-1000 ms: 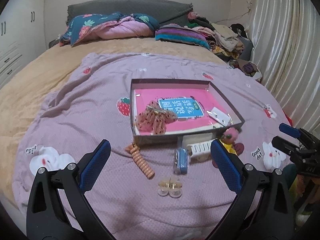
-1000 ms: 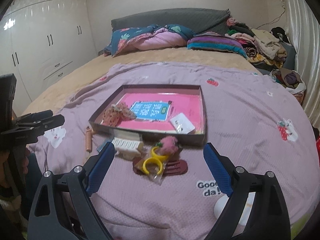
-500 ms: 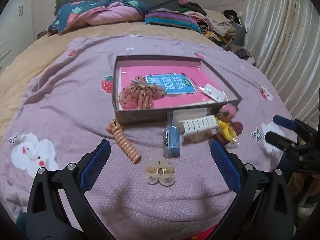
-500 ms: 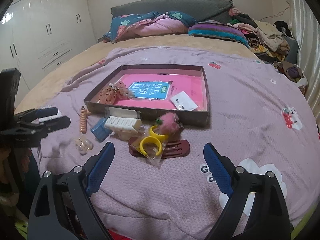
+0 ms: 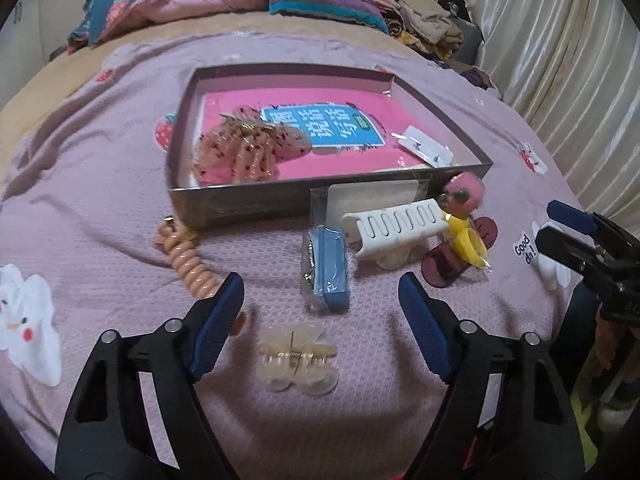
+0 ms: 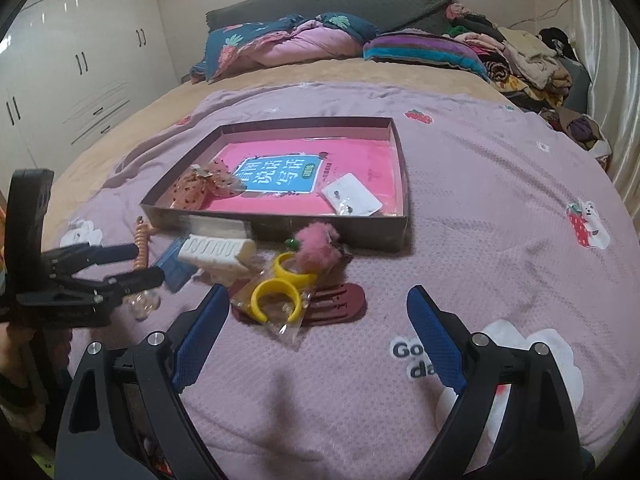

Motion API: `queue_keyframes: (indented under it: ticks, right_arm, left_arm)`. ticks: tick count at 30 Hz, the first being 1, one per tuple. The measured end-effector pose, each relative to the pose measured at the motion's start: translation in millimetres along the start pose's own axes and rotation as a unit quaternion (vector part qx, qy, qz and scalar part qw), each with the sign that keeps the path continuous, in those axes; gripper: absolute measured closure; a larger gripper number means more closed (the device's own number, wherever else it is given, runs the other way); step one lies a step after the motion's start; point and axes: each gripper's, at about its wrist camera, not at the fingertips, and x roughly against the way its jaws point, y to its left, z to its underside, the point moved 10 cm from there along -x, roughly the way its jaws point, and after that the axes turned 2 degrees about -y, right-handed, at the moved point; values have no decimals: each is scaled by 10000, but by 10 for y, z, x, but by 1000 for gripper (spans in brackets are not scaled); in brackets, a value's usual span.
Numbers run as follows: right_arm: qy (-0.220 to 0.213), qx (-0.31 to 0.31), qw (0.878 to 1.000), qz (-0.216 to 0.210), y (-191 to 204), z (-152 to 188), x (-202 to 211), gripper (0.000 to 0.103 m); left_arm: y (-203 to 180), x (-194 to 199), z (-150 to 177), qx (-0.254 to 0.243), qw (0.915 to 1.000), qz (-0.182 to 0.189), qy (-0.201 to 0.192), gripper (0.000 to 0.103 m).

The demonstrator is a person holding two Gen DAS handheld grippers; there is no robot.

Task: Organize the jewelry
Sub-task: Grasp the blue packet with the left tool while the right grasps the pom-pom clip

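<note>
A shallow grey box [image 5: 256, 204] with a pink floor lies on the purple blanket; inside are a dotted bow [image 5: 244, 148] and a white earring card [image 5: 427, 151]. In front of it lie a peach spiral hair tie [image 5: 188, 260], a blue clip [image 5: 330, 268], a white claw clip [image 5: 394, 226], yellow rings in a bag [image 6: 276, 294] and a dark red comb [image 6: 336, 306]. A clear claw clip [image 5: 296, 360] sits between the fingers of my left gripper [image 5: 320, 298], whose jaws are closing without touching it. My right gripper [image 6: 314, 312] stands open just short of the yellow rings.
The bed carries folded quilts [image 6: 288, 44] and a clothes pile [image 6: 520, 56] at the far end. White wardrobes [image 6: 60, 80] stand to the left, a curtain [image 5: 568, 60] to the right. A pink pompom clip [image 5: 464, 196] leans against the box's near wall.
Both grippers have come down and closer to the blanket. The left gripper's fingers have narrowed around the clear claw clip, which now lies between them. The right gripper is nearer the yellow rings.
</note>
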Motion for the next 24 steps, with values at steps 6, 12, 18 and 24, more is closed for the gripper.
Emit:
queue_keyframes:
  ticks: [6,12,18,24]
  right_arm:
    - [162,-138,9997,-71,-59,-56,-252,20]
    - [422,-416,9980,-202,-86,-65,-523,34]
    - [451,-207,9987,-137,-3,-131,-688,50]
    - [465,-36,9989,-14,14,-119,-798,62]
  left_arm:
    - [-10,-180,11,74,9997,157,153,47]
    - [-15,-261,10,172,9989,367,245,78]
    - [1,-232,19,189,9986,433,222,85]
    - [114,-118,-2,313,9987,385,95,85]
